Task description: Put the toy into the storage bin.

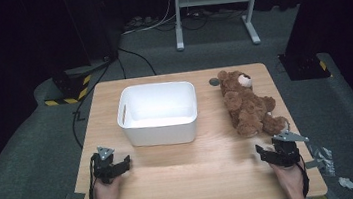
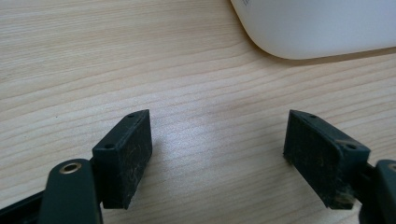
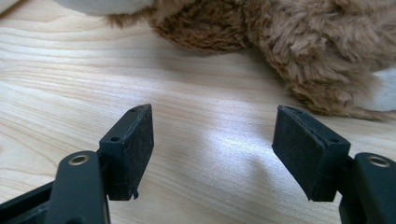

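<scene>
Bear (image 1: 247,102) lies on its back along the table's (image 1: 183,179) right edge, head toward the far edge and feet toward me, with the white bin (image 1: 158,112) standing mid-table a little left of centre and well apart from it. I read the job as getting the toy into that bin, and nothing has started: the bin looks empty and the bear is untouched. My right gripper (image 1: 267,152) sits at the near right corner, just short of the bear's foot, jaws spread wide with only bare wood between the pads; in the right gripper view the brown fur (image 3: 299,51) fills the top of the frame just ahead of the gripper (image 3: 212,140), so I am lined up low and level to slide in around a leg or the lower body. My left gripper (image 1: 121,164) rests near the front left corner, likewise spread on nothing (image 2: 217,154), and its view catches the bin's rounded bottom corner (image 2: 317,28) just ahead. I judge it is parked there to steady the bin if the bear knocks it on the way in. Soft plush should squash under the pads, so a deep bite seems wise.
</scene>
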